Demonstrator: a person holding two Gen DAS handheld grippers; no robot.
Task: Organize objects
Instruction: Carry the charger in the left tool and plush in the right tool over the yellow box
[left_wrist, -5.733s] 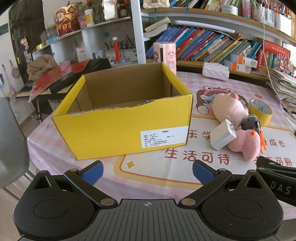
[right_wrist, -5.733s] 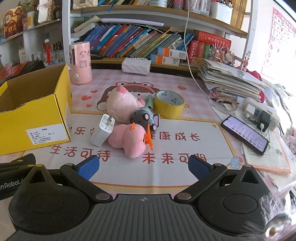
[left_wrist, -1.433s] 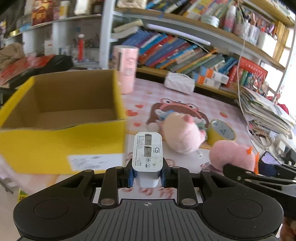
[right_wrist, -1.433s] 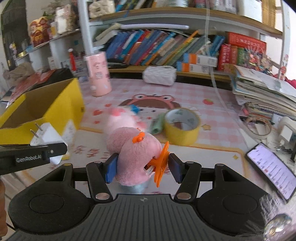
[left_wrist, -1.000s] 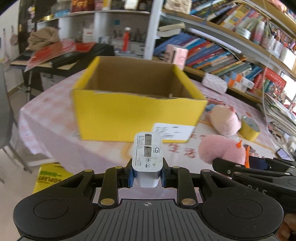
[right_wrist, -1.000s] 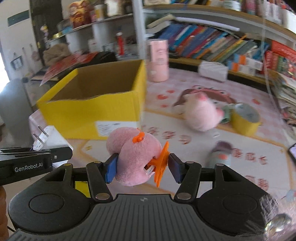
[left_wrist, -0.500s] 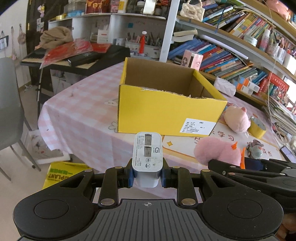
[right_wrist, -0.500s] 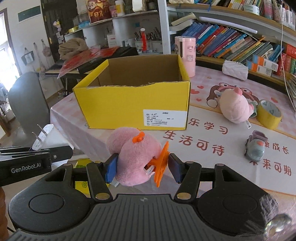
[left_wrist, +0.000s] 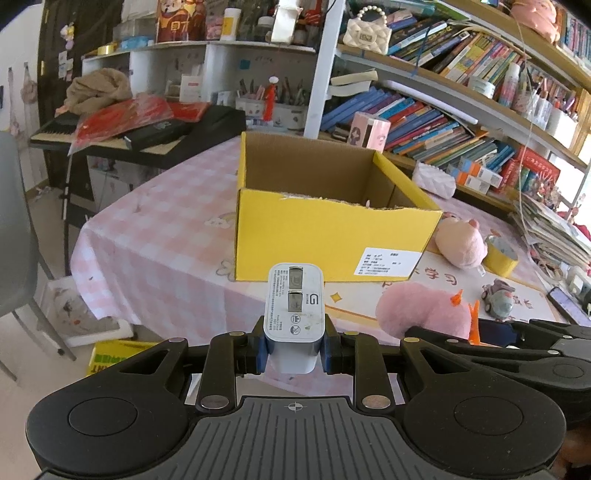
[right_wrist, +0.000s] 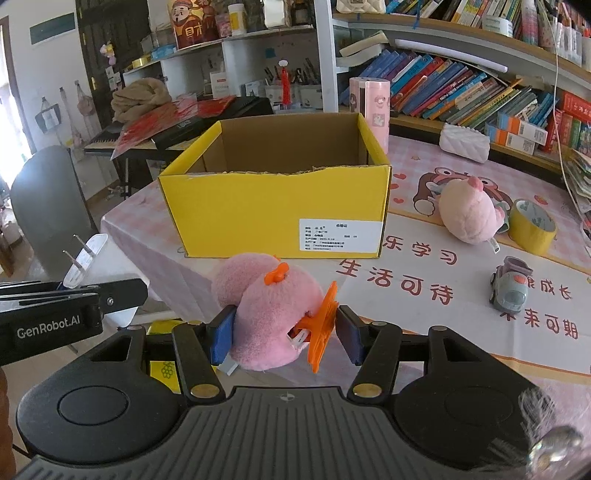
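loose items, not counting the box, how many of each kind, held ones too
plush toys: 2, one in the right gripper, one on the table
charger: 1, in the left gripper
tape roll: 1
toy car: 1
total: 5
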